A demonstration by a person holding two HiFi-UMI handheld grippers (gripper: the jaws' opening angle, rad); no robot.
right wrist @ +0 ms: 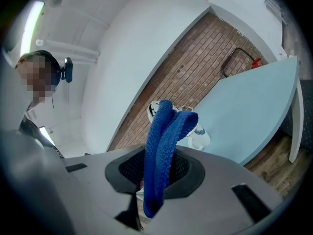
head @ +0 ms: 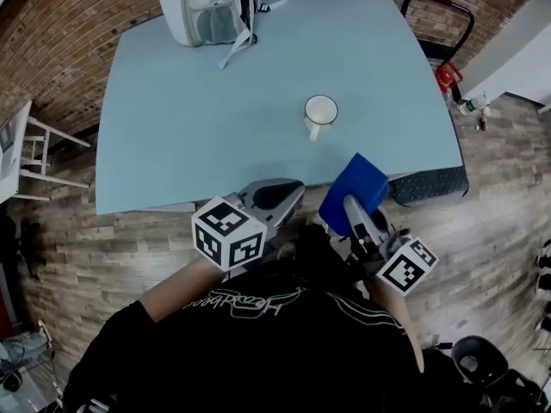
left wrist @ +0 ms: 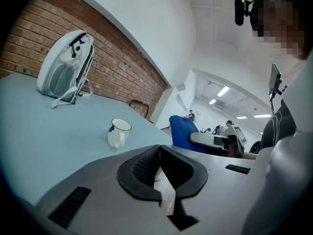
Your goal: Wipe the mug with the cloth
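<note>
A white mug [head: 320,113] with a dark-trimmed rim stands upright on the light blue table [head: 198,136], right of its middle. My right gripper [head: 351,203] hovers off the table's near edge, shut on a folded blue cloth [head: 355,189]. In the right gripper view the cloth [right wrist: 164,151] sticks up between the jaws of the right gripper [right wrist: 159,168] and hides part of the mug [right wrist: 201,139]. My left gripper [head: 280,194] is beside it at the near edge, shut and holding nothing. The left gripper view shows the left gripper [left wrist: 159,156] well short of the mug [left wrist: 117,132].
A white backpack [head: 211,3] stands at the table's far edge, and the backpack [left wrist: 66,70] also shows in the left gripper view. A black metal chair [head: 439,24] is at the far right corner, a black seat [head: 428,185] at the near right, a white stool [head: 34,153] at the left.
</note>
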